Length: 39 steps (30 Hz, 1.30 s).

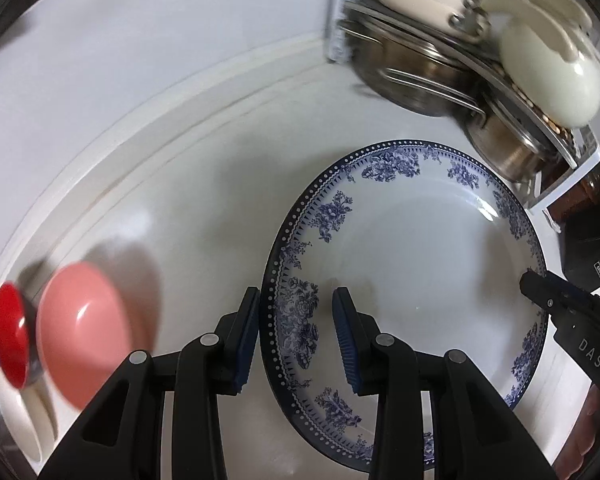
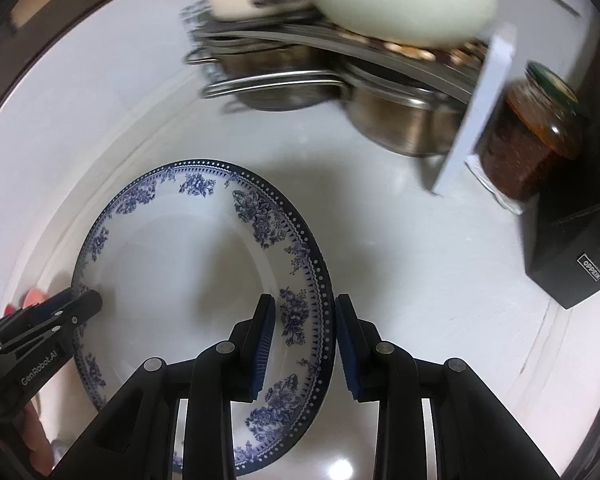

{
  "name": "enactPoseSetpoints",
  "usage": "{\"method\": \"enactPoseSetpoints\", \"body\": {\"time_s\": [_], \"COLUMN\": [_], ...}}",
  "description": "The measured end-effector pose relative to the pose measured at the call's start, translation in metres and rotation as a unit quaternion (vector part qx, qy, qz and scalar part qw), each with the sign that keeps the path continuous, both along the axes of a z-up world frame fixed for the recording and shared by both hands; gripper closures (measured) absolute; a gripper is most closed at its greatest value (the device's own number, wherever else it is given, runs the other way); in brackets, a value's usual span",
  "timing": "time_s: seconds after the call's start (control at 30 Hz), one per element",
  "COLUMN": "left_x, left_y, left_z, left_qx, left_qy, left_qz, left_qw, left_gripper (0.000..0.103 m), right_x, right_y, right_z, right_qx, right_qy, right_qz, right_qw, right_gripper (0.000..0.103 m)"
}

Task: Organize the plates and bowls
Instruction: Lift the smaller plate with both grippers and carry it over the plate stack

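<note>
A white plate with a blue floral rim [image 1: 412, 248] sits on the white counter; it also shows in the right wrist view [image 2: 188, 256]. My left gripper [image 1: 296, 332] is open, its fingers straddling the plate's left rim, one outside and one over the plate. My right gripper [image 2: 305, 340] is open and straddles the plate's right rim the same way. Each gripper shows at the far side of the plate in the other's view. A pink bowl [image 1: 80, 328] and a red bowl [image 1: 10, 336] lie to the left.
A dish rack [image 1: 480, 60] at the back holds steel pots [image 2: 404, 120] and cream bowls [image 1: 548, 76]. A jar with a green lid [image 2: 536, 128] and a black box [image 2: 576, 248] stand at the right. A cream dish [image 1: 16, 416] lies under the red bowl.
</note>
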<state>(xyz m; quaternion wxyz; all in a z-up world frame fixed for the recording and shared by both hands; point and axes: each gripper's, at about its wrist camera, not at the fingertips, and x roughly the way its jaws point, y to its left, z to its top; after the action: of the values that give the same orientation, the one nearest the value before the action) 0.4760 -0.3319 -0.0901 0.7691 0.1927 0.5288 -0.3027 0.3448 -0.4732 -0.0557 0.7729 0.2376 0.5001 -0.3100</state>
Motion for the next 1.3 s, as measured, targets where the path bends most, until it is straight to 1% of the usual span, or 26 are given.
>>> {"method": "enactPoseSetpoints", "body": {"time_s": [0.13,0.3,0.4,0.6,0.73,0.87,1.03,1.3], "left_x": [-0.004,-0.007,-0.01,-0.015,-0.022,-0.031,-0.047,-0.069], "left_y": [0.044,0.087,0.117,0.167,0.209,0.245,0.285,0.343], "left_z": [0.016,0.028,0.035,0.043,0.05,0.054,0.056,0.051], "left_qx": [-0.005,-0.005,-0.007,-0.013,-0.016,-0.016,-0.011,-0.007], "left_qy": [-0.003,-0.014,-0.018,-0.019,-0.023,-0.027,-0.037,-0.029], "left_qz": [0.028,0.061,0.084,0.121,0.147,0.168,0.19,0.227], "left_qw": [0.9996,0.998,0.9963,0.9924,0.9887,0.9853,0.981,0.9734], "left_gripper": [0.067,0.067,0.067,0.067,0.067,0.067,0.067,0.067], "right_x": [0.009,0.021,0.024,0.031,0.032,0.033,0.029,0.015], "right_y": [0.029,0.062,0.078,0.124,0.156,0.185,0.22,0.271], "right_z": [0.009,0.017,0.021,0.031,0.037,0.039,0.035,0.03], "right_qx": [-0.001,0.004,0.006,0.003,-0.002,0.001,0.015,0.015], "right_qy": [-0.008,-0.017,-0.02,-0.02,-0.02,-0.021,-0.02,-0.015], "right_qz": [0.029,0.06,0.079,0.119,0.147,0.174,0.2,0.237], "right_qw": [1.0,0.998,0.997,0.993,0.989,0.985,0.98,0.971], "right_gripper": [0.071,0.071,0.071,0.071,0.071,0.071,0.07,0.07]}}
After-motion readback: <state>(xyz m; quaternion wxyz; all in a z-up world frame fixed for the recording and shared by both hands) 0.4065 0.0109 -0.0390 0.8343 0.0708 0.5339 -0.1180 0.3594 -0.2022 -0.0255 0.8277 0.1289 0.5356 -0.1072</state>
